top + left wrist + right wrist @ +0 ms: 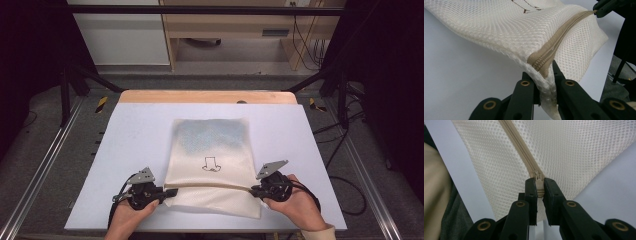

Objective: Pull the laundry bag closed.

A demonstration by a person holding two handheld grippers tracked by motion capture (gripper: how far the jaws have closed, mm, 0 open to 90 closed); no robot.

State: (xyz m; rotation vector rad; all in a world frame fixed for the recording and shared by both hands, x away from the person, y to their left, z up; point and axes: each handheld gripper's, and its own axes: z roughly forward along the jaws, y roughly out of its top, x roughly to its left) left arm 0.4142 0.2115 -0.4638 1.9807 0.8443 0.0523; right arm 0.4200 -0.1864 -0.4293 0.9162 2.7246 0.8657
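My left gripper (pixel 167 192) pinches the soft, floppy mesh bag (pixel 212 160) at its zipper (pixel 554 45) end on the table (pixel 125 145), while my right gripper (pixel 254 190) clamps the small zipper pull (pixel 538 180), the surest place to hold.

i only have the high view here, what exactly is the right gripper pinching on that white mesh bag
Observer: The right gripper is shut on the beige zipper pull, at the end of the beige zipper.
Operator: and the left gripper, is it on the zipper too
Observer: The left gripper clamps the corner of the white mesh laundry bag at the zipper tape's other end; fabric is bunched between its jaws.
Operator: is the zipper open or closed along the middle
Observer: In the left gripper view its teeth look meshed all along the stretch that shows, up to the right gripper.
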